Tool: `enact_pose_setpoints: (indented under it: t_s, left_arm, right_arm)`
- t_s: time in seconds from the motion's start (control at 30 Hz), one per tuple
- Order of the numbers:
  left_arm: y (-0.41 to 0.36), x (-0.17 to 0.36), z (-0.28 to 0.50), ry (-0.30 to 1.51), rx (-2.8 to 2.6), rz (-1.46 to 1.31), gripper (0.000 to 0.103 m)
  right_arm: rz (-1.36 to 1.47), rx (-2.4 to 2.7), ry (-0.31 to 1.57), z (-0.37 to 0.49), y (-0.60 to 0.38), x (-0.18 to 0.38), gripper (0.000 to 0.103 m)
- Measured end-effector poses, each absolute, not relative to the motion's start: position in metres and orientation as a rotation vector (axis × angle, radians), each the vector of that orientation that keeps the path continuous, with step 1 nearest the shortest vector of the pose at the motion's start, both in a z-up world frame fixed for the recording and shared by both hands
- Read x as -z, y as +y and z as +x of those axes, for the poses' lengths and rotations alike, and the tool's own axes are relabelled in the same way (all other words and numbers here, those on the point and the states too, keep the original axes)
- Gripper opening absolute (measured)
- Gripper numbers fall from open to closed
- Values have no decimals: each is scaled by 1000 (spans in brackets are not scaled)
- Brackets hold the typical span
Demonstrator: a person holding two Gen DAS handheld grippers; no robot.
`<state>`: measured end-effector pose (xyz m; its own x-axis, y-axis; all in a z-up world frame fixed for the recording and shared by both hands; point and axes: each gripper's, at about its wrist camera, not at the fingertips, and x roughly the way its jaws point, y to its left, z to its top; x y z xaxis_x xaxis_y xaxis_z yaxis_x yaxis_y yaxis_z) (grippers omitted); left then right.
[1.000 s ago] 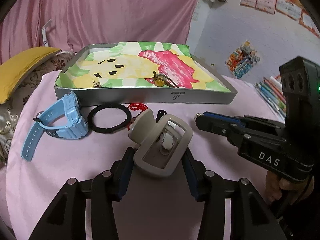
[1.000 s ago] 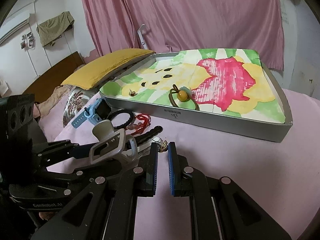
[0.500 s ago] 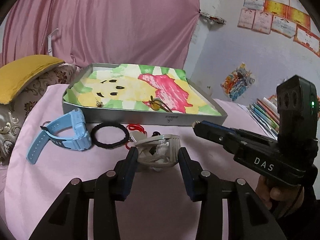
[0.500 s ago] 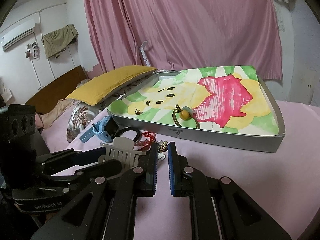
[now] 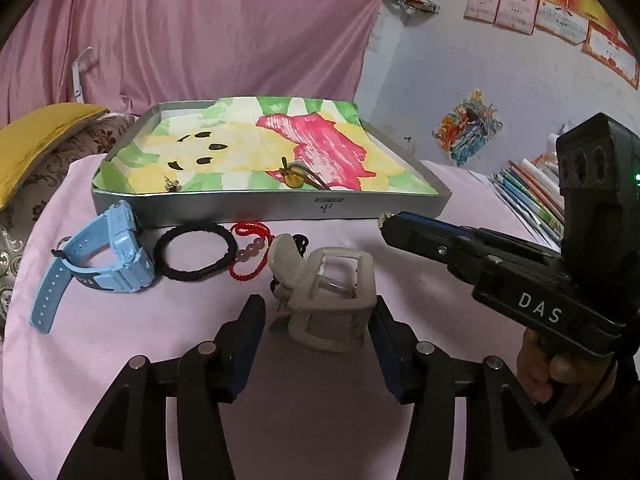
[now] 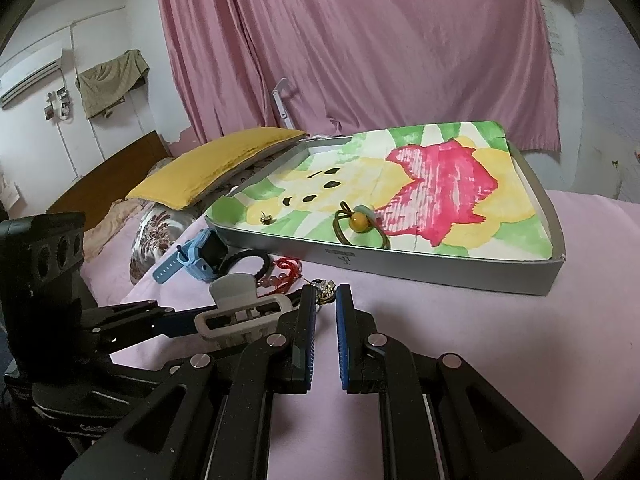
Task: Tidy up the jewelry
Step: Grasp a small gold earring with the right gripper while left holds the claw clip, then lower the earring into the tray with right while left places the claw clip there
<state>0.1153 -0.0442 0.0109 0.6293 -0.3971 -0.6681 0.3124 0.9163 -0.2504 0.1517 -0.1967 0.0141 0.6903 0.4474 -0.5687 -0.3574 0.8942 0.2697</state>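
A beige hair claw clip rests on the pink cloth between the spread fingers of my left gripper, which is open; the pads do not touch it. It also shows in the right wrist view. My right gripper has its jaws nearly closed, a narrow gap between them, and holds nothing; a small metal trinket lies just past its tips. The silver tray, lined with a coloured drawing, holds a hair tie with an amber bead and a small earring.
In front of the tray lie a blue watch, a black hair tie and a red beaded cord. A yellow cushion lies at left, books at right. A pink curtain hangs behind.
My left gripper lowered the claw clip onto the cloth and opened off it. The right gripper stayed nearly closed and shifted slightly forward.
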Motion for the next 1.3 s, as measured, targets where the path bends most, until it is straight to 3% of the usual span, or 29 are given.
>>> enact_pose_setpoints:
  t_s: [0.6, 0.97, 1.3]
  left_arm:
    - [-61, -10, 126, 774, 378, -94, 49]
    - [-49, -33, 106, 584, 341, -162, 48]
    - [-31, -70, 134, 419, 283, -183, 48]
  right_arm:
    - [184, -395, 678, 153, -224, -8, 9]
    - [205, -432, 603, 151, -224, -21, 9]
    - [175, -373, 382, 166, -214, -58, 9]
